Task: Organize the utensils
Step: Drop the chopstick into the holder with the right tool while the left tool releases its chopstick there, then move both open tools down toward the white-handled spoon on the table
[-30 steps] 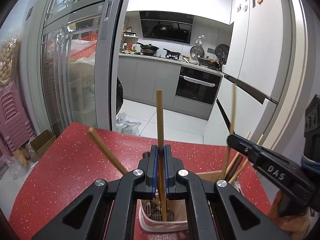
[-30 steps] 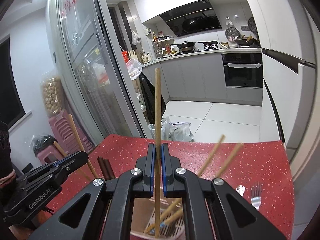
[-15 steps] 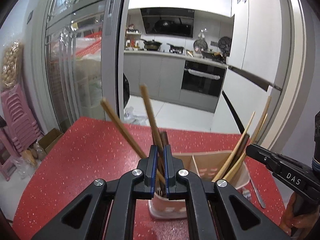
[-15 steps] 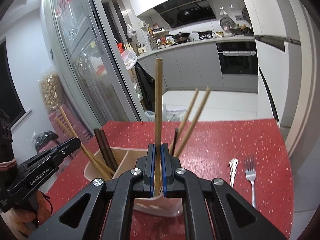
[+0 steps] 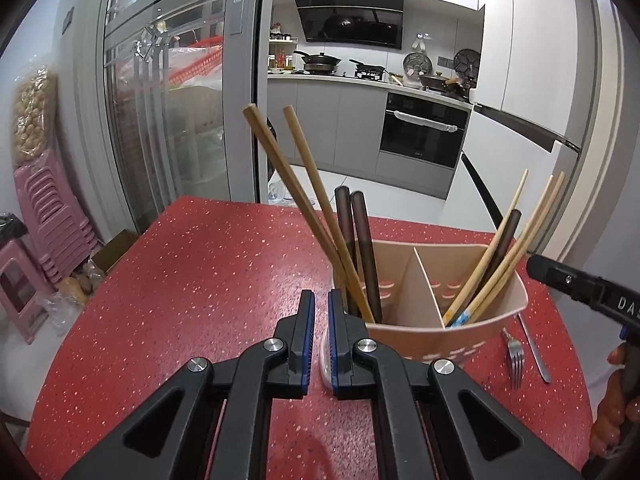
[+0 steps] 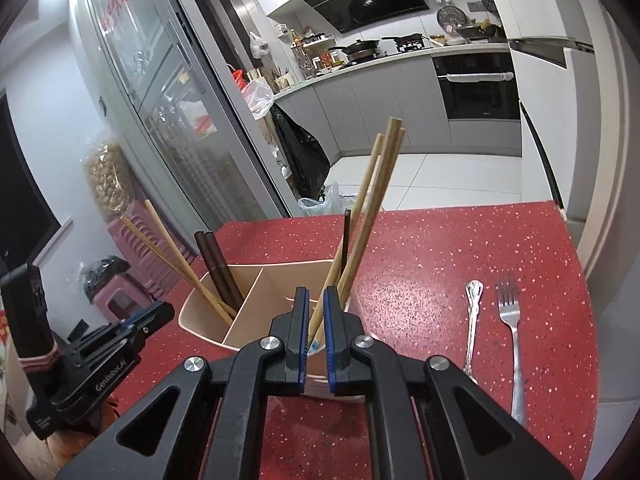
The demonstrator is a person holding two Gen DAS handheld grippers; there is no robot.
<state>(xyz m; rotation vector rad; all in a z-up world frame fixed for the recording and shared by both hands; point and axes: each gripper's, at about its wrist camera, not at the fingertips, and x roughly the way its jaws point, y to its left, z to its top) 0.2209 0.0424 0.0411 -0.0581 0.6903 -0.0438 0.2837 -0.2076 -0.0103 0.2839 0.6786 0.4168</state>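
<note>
Kitchen cabinets, an oven [image 5: 420, 132] and a pale tiled floor are seen beyond a red speckled table [image 5: 180, 280], with a glass door [image 5: 168, 100] to the left. The table's far edge is straight and drops to the floor. Its right edge curves close to a white fridge [image 6: 600, 160]. Wide bare surface is left between the far edge and a beige holder [image 5: 424, 344], and more lies to the holder's left in the left wrist view.

The holder is set upright on the table, well back from every edge, and is split by a wall into two compartments. Two light chopsticks [image 5: 304, 208] and two dark chopsticks [image 5: 360, 248] are leaned in its left compartment. Several light ones [image 5: 520, 236] and one dark one are leaned in its right compartment, their tips reaching over the rim.

The left tongs [image 5: 319, 320] are held just in front of the holder's left corner, closed to a narrow slit with nothing in it. The right tongs [image 6: 316, 320] are held at the rim of the right compartment. Their jaws are opening, and the chopstick ends are seen through the gap, not pressed by the pads.

A fork [image 6: 510, 320] and a spoon [image 6: 474, 320] are laid flat and side by side, not touching, right of the holder. A strip of bare table is left between the spoon and the holder.
</note>
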